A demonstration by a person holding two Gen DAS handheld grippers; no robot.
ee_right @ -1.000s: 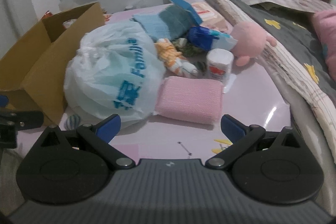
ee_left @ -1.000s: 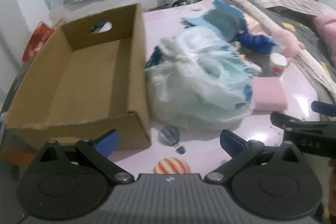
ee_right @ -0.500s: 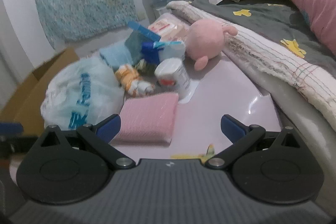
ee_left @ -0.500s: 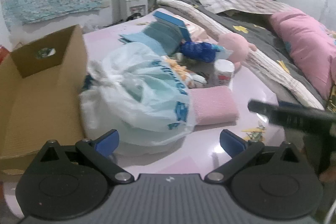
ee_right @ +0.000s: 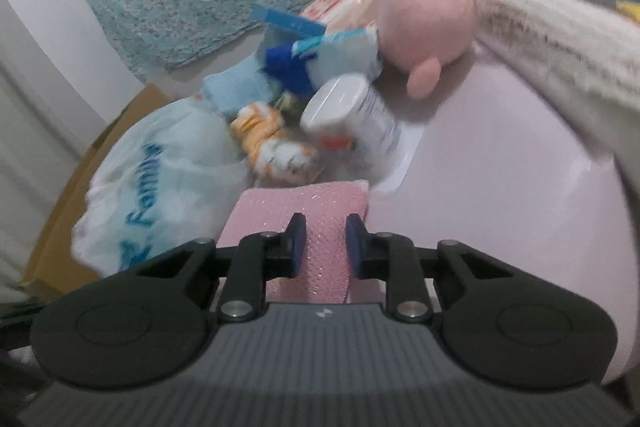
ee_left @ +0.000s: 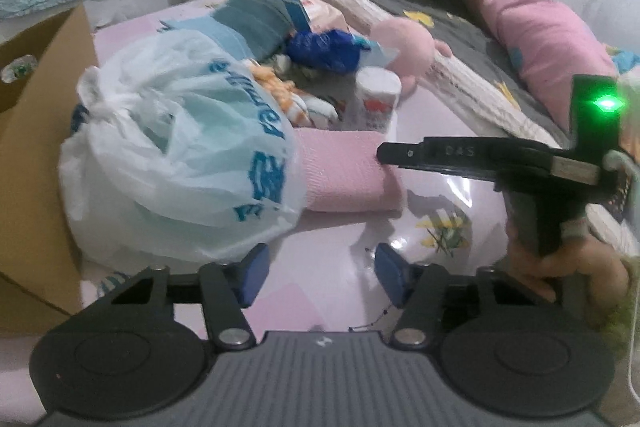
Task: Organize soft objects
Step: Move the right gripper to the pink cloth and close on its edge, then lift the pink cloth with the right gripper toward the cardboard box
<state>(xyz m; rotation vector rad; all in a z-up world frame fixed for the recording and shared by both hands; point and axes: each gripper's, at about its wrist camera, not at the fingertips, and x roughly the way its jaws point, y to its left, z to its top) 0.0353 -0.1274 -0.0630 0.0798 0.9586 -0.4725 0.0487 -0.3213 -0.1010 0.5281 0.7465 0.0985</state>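
A pink spongy pad (ee_right: 304,203) lies flat on the pink table beside a knotted white plastic bag (ee_right: 168,179) with blue print. My right gripper (ee_right: 326,247) is shut on the near end of the pad. From the left wrist view the right gripper (ee_left: 386,155) comes in from the right, its tip on the pad (ee_left: 340,171). My left gripper (ee_left: 322,275) hovers low over the table at the foot of the bag (ee_left: 180,155). Its jaws are closing with nothing between them.
An open cardboard box (ee_left: 32,147) stands left of the bag. Behind the pad are a white tub (ee_right: 352,115), an orange striped soft toy (ee_right: 272,143), a pink plush (ee_right: 428,23) and blue cloths (ee_left: 248,23). A bed with a pink pillow (ee_left: 540,39) borders the right.
My right gripper dropped forward onto the pink pad and its wide jaws shut on it. My left gripper swung right from the box toward the bag, and its jaws narrowed.
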